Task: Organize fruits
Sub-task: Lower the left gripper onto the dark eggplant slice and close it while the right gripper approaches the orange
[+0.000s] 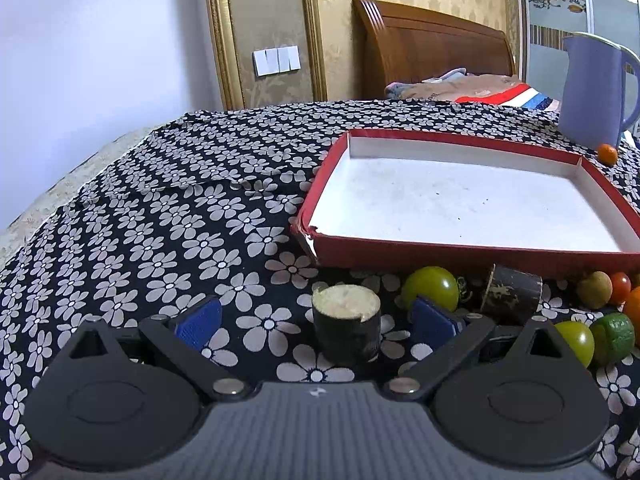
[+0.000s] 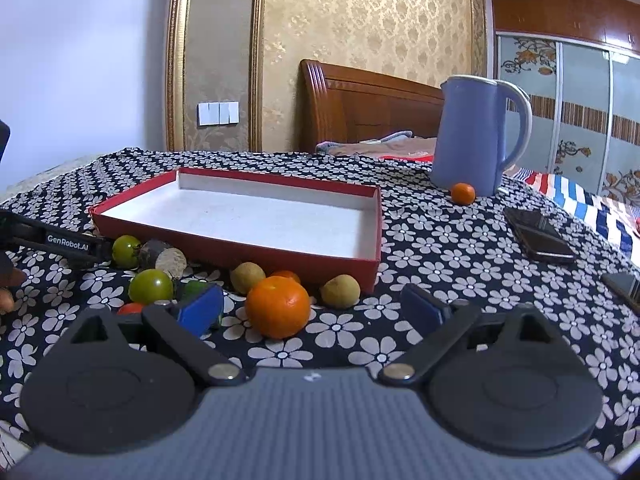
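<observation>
A red box with a white inside [image 1: 460, 200] [image 2: 248, 216] lies empty on the flowered cloth. My left gripper [image 1: 316, 320] is open around an upright dark cut stalk piece [image 1: 346, 325], not touching it. A second stalk piece [image 1: 512, 294] [image 2: 164, 258] lies beside green tomatoes [image 1: 431, 288] [image 2: 151, 286]. My right gripper [image 2: 312, 308] is open, with a large orange [image 2: 278, 306] between its blue pads. Two brown longans [image 2: 340, 290], a lime [image 1: 614, 338] and red tomatoes [image 1: 620, 288] lie along the box's front.
A blue kettle [image 2: 472, 136] stands behind the box with a small orange [image 2: 463, 193] at its foot. Two dark phones [image 2: 538, 236] lie on the right. The left gripper's arm [image 2: 60, 240] shows at the left edge. A bed lies beyond the table.
</observation>
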A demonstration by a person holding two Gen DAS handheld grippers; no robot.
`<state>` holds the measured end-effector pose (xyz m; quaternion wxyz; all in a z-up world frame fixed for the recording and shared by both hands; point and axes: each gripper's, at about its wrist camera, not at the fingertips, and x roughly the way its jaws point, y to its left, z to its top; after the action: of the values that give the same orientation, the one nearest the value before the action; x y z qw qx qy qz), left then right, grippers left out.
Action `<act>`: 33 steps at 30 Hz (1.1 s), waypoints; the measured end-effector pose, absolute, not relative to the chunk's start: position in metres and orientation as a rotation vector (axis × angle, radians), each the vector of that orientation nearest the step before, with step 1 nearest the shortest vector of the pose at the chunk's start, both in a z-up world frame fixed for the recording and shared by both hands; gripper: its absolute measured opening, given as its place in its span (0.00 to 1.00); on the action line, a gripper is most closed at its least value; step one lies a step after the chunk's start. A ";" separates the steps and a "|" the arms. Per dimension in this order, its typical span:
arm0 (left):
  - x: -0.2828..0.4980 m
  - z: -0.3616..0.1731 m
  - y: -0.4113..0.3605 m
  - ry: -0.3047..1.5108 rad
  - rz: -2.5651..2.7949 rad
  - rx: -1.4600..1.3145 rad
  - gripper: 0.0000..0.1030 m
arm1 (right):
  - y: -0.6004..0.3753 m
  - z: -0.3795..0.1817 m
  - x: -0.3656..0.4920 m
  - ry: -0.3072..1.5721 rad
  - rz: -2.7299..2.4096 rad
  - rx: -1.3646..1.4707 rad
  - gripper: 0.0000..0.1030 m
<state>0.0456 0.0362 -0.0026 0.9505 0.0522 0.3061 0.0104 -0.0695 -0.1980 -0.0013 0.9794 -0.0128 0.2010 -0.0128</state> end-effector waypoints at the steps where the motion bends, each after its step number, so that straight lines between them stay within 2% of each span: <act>1: 0.047 -0.002 0.037 0.622 0.026 0.105 0.99 | -0.197 -0.001 -0.069 0.405 -0.024 -0.033 0.93; 27: 0.063 -0.011 0.042 0.646 0.067 0.095 0.98 | -0.197 -0.003 -0.067 0.398 -0.021 -0.053 0.91; 29: 0.063 -0.011 0.042 0.654 0.062 0.093 0.91 | -0.197 -0.003 -0.067 0.400 -0.022 -0.057 0.91; 33: 0.063 -0.012 0.042 0.656 0.054 0.093 0.88 | -0.197 -0.003 -0.066 0.405 -0.020 -0.059 0.91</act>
<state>0.0629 0.0424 -0.0117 0.9453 0.0455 0.3219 0.0266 -0.0656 -0.1972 -0.0034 0.9790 -0.0293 0.2013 -0.0101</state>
